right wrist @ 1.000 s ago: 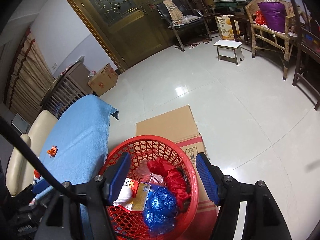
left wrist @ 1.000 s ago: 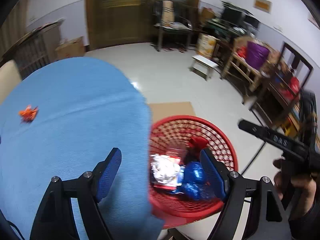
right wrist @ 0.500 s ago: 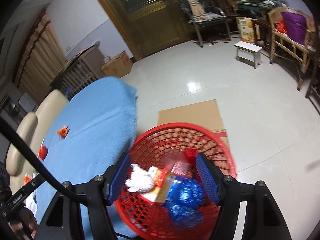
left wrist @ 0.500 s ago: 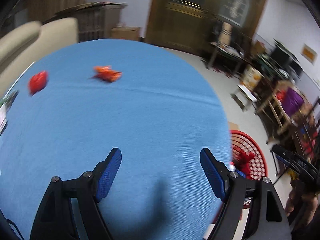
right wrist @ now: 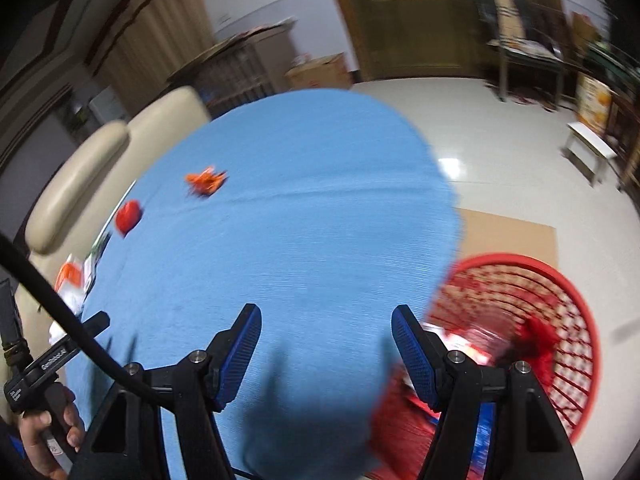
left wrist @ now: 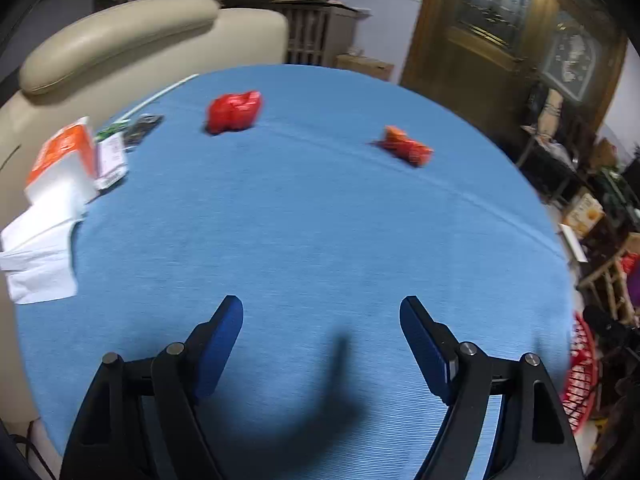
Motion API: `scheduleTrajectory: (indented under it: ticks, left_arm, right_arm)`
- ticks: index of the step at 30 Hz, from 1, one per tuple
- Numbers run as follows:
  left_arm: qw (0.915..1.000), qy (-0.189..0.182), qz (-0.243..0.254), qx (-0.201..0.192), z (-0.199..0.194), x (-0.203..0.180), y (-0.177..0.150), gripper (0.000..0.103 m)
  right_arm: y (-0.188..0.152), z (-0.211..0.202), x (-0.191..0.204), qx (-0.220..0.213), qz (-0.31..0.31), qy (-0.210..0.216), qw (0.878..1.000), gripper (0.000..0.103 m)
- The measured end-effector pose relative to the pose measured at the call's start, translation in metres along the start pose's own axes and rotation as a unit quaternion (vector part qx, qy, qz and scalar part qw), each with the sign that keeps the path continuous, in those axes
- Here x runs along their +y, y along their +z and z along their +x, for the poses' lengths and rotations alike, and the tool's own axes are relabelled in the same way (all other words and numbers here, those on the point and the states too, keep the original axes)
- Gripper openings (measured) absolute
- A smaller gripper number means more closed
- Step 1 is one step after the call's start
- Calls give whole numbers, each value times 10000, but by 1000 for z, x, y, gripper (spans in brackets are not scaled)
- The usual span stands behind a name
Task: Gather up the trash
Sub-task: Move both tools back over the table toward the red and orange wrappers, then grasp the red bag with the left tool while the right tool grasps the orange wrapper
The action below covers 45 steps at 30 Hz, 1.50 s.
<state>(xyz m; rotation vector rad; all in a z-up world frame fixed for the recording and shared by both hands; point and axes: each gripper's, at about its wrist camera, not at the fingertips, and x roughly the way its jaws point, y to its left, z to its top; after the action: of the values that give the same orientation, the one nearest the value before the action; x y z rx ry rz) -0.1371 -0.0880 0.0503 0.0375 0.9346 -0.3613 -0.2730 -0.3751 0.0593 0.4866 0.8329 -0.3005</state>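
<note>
**Both tongs empty, trash waiting on the cloth**

My left tongs [left wrist: 321, 334] hang wide over the blue cloth [left wrist: 320, 240], nothing between the pads. My right tongs [right wrist: 326, 342] are parted too, empty, over the cloth's edge beside the red basket [right wrist: 576, 320], which already holds wrappers. Two pieces to fetch: a red wad [left wrist: 234, 112] and an orange scrap [left wrist: 406, 147], both far across. White papers [left wrist: 40, 256] and a carton [left wrist: 60, 160] lie left, near the sofa [left wrist: 120, 44]. Nothing blocks the reach, I reckon.
</note>
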Motion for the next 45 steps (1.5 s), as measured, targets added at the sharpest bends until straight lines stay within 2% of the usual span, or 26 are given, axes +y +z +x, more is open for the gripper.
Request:
scheduleTrajectory:
  ticks: [9,16,24,30,31,32,33,38,42,45]
  left_arm:
    - [9990,353,-242,93,23,37,1,81]
    - [9982,520,-128,252,37,37,3,81]
    - [9973,667,-91,288,42,48,19,81]
    - [9980,622,-75,0,51,56,60,81]
    - [9979,633,-56,-87,54,57,69,81]
    - [9979,628,-39,-160,59,58,80,81]
    - [9979,601,-39,-218,63,58,89,81]
    - [9982,443,-38,-401,97,64,146,81]
    - [9975,512,-38,-493,123,70,188,81]
    - [9971,606,88,-448,142,68,206,82]
  right_arm:
    - [26,52,67,227,-721,278,9967,71]
    - [74,109,115,278,-1191,488,9913,71]
    - [128,185,164,365,-1594,476,9854,71]
    - [147,228,180,493,-1758,379,9825,71]
    - [147,232,181,519,-1809,334,9816,68]
    - [147,233,183,446,-1874,256,9809,46]
    - [147,233,184,417,-1934,180,9801,42]
    - [144,222,169,481,-1795,371,9819,41]
    - [133,197,153,391,-1688,536,9834,41]
    - [125,182,149,329,-1659,628,9836,41]
